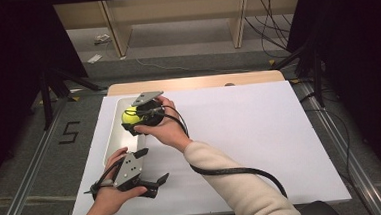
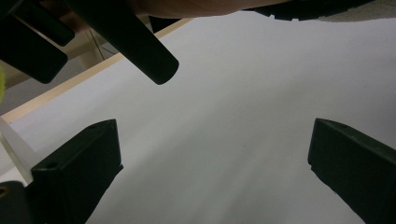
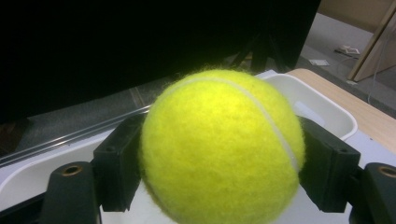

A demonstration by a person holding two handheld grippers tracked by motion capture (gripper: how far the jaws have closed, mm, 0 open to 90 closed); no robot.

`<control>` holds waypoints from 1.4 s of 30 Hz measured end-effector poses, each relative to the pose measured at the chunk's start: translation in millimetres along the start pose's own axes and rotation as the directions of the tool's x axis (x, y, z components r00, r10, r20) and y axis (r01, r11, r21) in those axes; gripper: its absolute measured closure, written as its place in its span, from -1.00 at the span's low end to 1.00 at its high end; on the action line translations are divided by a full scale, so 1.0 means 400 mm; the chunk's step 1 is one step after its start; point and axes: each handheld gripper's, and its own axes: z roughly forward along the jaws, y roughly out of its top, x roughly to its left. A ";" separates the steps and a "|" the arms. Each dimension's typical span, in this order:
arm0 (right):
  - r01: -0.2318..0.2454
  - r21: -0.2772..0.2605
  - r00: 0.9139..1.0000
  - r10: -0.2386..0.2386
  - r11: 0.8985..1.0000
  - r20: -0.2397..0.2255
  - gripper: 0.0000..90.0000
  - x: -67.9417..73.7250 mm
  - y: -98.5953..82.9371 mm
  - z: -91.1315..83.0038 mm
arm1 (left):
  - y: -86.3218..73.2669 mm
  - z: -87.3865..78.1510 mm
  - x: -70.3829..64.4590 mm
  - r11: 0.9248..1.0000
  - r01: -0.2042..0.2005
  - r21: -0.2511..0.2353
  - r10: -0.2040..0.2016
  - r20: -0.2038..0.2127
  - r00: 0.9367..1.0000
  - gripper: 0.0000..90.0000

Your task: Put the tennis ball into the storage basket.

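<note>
A yellow tennis ball (image 1: 130, 115) (image 3: 222, 144) is clamped between the two black jaws of my right gripper (image 1: 132, 119) (image 3: 220, 161). It hangs over the far half of a long white tray (image 1: 111, 138) (image 3: 346, 120) at the left of the table. My left gripper (image 1: 154, 165) (image 2: 215, 158) is near the front left, just beside the tray's near end. Its jaws stand wide apart over the bare white board (image 2: 243, 107), with nothing between them.
A white board (image 1: 260, 133) covers most of the wooden table (image 1: 197, 82). The right gripper's black cable (image 1: 232, 171) loops across the board's front. Dark stands and floor cables surround the table; a wooden shelf frame (image 1: 119, 31) stands behind.
</note>
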 end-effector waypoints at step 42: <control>0.007 0.020 1.000 -0.007 1.000 -0.011 -0.43 0.012 0.013 0.047 | 0.000 0.001 -0.002 1.000 0.001 0.001 -0.001 0.006 1.000 -0.95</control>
